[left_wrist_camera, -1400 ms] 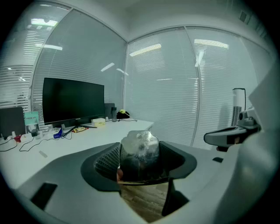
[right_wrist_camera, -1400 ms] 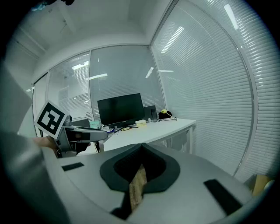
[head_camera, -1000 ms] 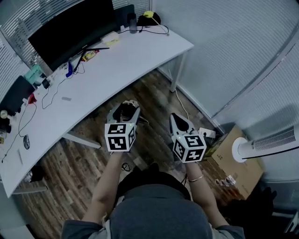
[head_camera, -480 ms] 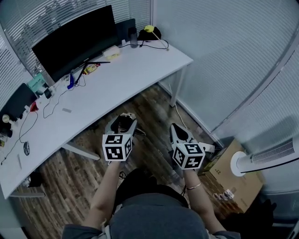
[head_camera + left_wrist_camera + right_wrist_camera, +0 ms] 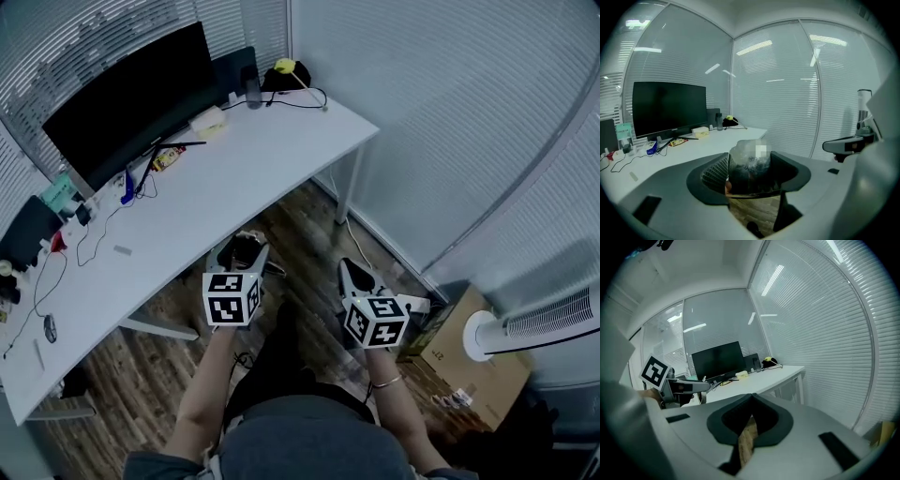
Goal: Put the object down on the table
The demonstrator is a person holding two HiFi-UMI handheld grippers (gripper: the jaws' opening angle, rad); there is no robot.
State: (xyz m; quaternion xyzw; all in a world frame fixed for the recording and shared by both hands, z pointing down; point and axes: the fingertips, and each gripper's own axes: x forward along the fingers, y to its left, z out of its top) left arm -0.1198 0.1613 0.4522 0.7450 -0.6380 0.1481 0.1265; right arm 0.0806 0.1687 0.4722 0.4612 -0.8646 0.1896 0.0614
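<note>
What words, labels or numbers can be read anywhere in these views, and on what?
None can be read.
Cardboard box: dark mark on its side, too small.
Packet on the table: print blurred.
Marker cubes: square patterns only, no letters.

Left forearm (image 5: 208,380) and right forearm (image 5: 392,417) reached forward, grippers side by side and apart. Left gripper (image 5: 246,246): jaws clamped on a wrapped object (image 5: 746,168). Right gripper (image 5: 353,272): jaws pressed together, tips pointing forward.
</note>
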